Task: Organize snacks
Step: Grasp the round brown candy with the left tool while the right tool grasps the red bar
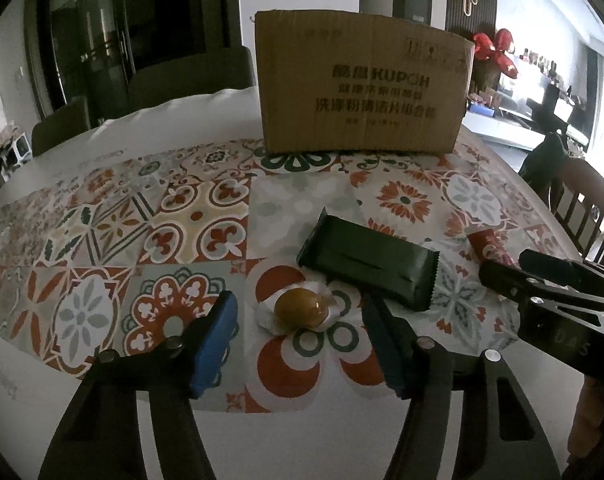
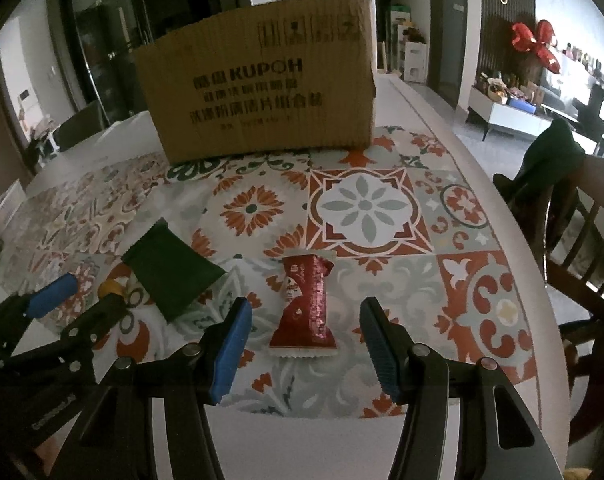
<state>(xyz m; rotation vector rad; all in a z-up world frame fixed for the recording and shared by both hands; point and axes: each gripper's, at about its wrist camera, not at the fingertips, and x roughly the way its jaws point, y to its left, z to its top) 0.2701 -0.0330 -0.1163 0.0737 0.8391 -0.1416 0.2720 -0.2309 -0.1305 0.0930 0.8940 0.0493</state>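
Hovering low over the patterned desk [image 1: 102,240], both tools with jaws spread wide and holding nothing. Framing the round golden snack [image 1: 300,308] in its clear wrapper squarely between the blue pads of the left gripper [image 1: 302,340], at 12 o'clock and close. Lying just beyond it at 1 o'clock, the dark green packet [image 1: 368,262], one corner nearly touching the golden snack. Showing at 3 o'clock in the left view, only the end of the red wrapped bar [image 1: 488,244].

Lining up the right gripper [image 2: 306,344] on the same red wrapped bar [image 2: 308,304], its long axis pointing away toward 12 o'clock, so the pads closing across its narrow width. Sitting at 10 o'clock in that view, the dark green packet [image 2: 172,272]. Standing upright at 12 o'clock, well apart from all three snacks, the cardboard box [image 2: 262,92] (likely the destination, though its opening not visible from here).

Judging the step in hand as the approach before gripping. Doing it well probably meaning: lowering straight down, keeping each item centred between the pads, closing gently on the golden snack (round, slippery in its wrapper, apt to roll or squirt out), and avoiding nudging the green packet beside it. Gripping the red bar near its middle rather than the crimped ends.
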